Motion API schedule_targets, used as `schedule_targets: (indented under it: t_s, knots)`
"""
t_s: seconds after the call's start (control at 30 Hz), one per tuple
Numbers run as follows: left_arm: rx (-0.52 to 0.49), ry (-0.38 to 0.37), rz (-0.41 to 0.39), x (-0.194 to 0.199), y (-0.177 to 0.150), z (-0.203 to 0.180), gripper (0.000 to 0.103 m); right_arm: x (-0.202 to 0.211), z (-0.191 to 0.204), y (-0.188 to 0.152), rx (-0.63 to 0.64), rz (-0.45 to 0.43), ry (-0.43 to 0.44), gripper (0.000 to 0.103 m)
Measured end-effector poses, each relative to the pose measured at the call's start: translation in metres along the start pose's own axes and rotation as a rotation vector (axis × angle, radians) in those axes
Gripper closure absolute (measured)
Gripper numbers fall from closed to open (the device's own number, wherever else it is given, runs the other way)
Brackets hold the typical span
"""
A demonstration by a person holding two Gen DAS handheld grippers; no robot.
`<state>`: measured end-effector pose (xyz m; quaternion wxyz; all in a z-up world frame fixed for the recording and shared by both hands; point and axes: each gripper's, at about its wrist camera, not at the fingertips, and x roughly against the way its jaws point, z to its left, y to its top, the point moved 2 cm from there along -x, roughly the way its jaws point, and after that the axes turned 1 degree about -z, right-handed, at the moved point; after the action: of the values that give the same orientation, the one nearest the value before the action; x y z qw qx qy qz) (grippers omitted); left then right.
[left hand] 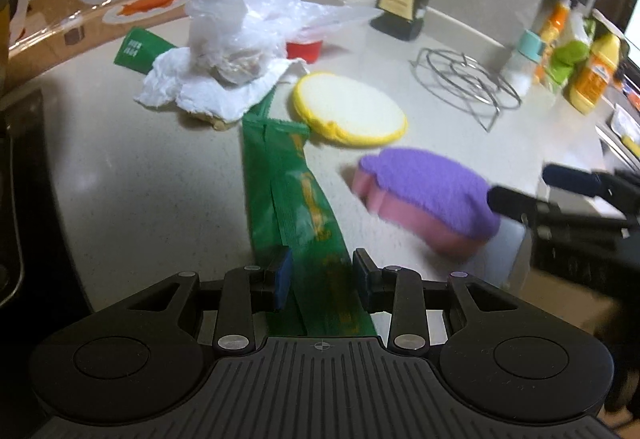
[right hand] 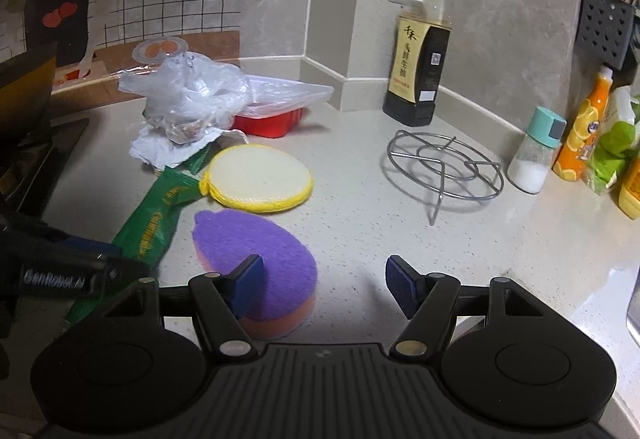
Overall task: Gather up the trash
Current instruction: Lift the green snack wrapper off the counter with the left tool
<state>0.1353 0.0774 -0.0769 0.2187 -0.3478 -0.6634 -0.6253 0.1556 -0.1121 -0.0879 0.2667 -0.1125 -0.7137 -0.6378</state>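
Left tool (left hand: 320,275) pinches the green wrapper (left hand: 288,183); right tool (right hand: 324,287) gapes empty above the counter (right hand: 400,223).

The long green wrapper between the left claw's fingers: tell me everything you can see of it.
The green wrapper is a long, flat, glossy packet, like crinkled plastic film, with yellow lettering along it and a serrated far end. It lies on the pale counter, running from the left claw toward the crumpled white tissue. Its near end sits between the claw's blue pads, which stand close on either side. The yellow round pad lies beside its far end, the purple sponge to its right, apart.
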Motion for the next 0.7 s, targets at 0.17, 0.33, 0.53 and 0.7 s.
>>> schedule_targets:
  t_s: [0.17, 0.33, 0.53, 0.7]
  knots:
    - [-0.087, 0.046, 0.012, 0.012, -0.015, 0.002, 0.062, 0.000, -0.010, -0.003, -0.037, 0.012, 0.020, 0.035]
    - [-0.019, 0.051, -0.016, 0.020, -0.011, 0.011, 0.066, -0.001, -0.017, -0.008, -0.082, 0.033, 0.038, 0.035]
    - [0.043, 0.024, -0.059, 0.015, 0.001, -0.003, 0.066, 0.003, -0.023, -0.016, -0.110, 0.038, 0.061, 0.035]
    - [0.096, 0.116, -0.058, -0.006, 0.012, -0.006, 0.066, 0.010, -0.034, -0.024, -0.160, 0.032, 0.102, 0.035]
